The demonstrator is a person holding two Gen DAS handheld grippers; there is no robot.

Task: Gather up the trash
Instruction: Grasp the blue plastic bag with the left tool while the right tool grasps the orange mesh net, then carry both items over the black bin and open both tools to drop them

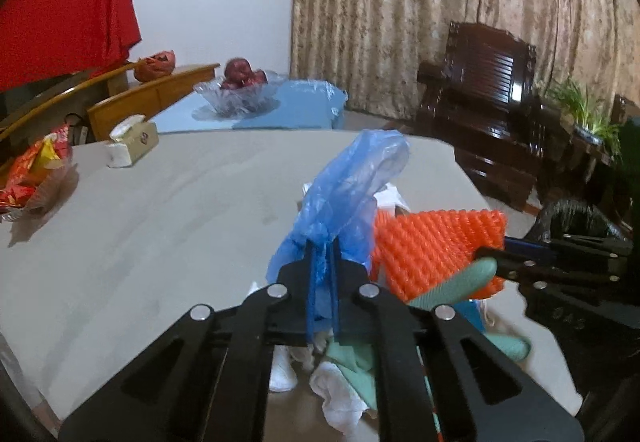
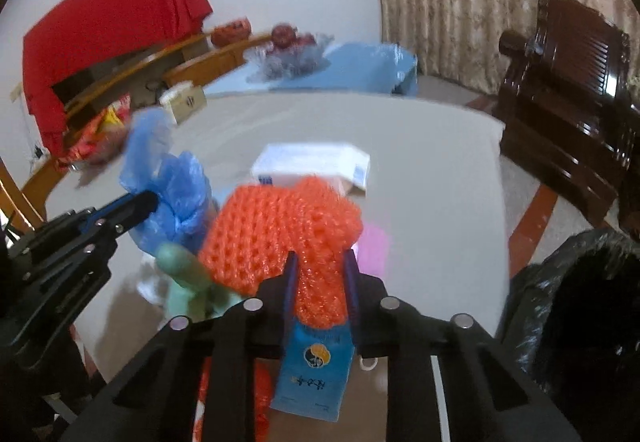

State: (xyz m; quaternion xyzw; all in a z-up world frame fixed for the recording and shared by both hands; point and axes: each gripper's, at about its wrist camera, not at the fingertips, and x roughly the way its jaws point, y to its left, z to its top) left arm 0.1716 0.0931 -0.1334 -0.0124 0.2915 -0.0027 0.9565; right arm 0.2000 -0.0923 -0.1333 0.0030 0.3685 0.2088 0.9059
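Up front, left wrist view: left gripper (image 1: 323, 266) has its jaws nearly together, pinching a crumpled blue bag (image 1: 352, 185) that stands up above the fingertips. Just right of it, touching, orange foam net (image 1: 436, 246), with the right gripper (image 1: 490, 260) coming in from the right edge at the net's near corner; its grip is hard to read from here. Below the left fingers lies a heap of white and green scraps (image 1: 344, 378) on the grey table (image 1: 180, 217). Far left on the table: tissue box (image 1: 132, 141), snack dish (image 1: 32, 177).

Right wrist view: right gripper (image 2: 320, 274) jaws partly closed, clamped on the net (image 2: 280, 226), which bulges above the fingers. A blue packet (image 2: 316, 374) sits between the fingers below the net. Left gripper (image 2: 150, 201) enters from the left, holding the bag (image 2: 172, 185). A white box (image 2: 312, 165) lies on the table (image 2: 432, 209) behind the net. Black-lined bin (image 2: 580, 314) at the right edge, beside the table.
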